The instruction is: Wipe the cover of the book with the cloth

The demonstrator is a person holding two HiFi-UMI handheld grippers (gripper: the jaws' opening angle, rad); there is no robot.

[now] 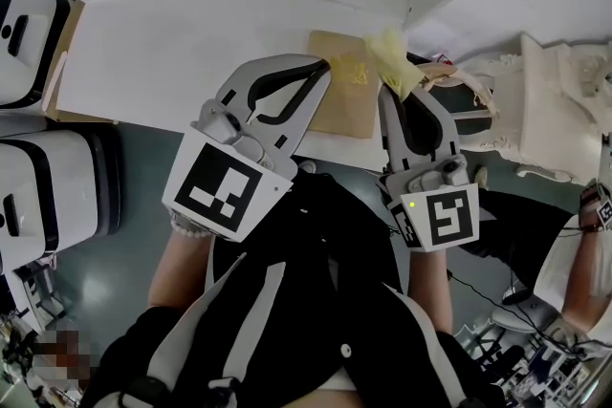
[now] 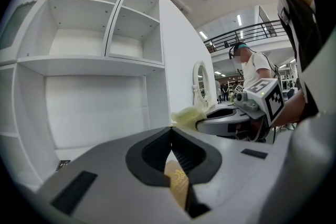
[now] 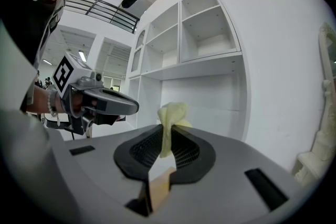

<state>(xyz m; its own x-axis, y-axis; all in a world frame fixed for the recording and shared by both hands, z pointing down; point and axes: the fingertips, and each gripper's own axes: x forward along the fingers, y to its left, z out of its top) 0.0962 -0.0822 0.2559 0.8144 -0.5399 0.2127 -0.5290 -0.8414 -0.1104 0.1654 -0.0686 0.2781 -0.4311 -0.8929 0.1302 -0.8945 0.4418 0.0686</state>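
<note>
Your left gripper (image 2: 171, 131) pinches the book (image 1: 346, 105); your right gripper (image 3: 167, 132) clamps the cloth (image 3: 171, 114); the cover's gold print blurs, unreadable.

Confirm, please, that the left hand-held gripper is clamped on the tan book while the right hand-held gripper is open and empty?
Not quite: the right hand-held gripper is shut on the yellow cloth, as the right gripper view shows. The left hand-held gripper does clamp the tan book.
</note>
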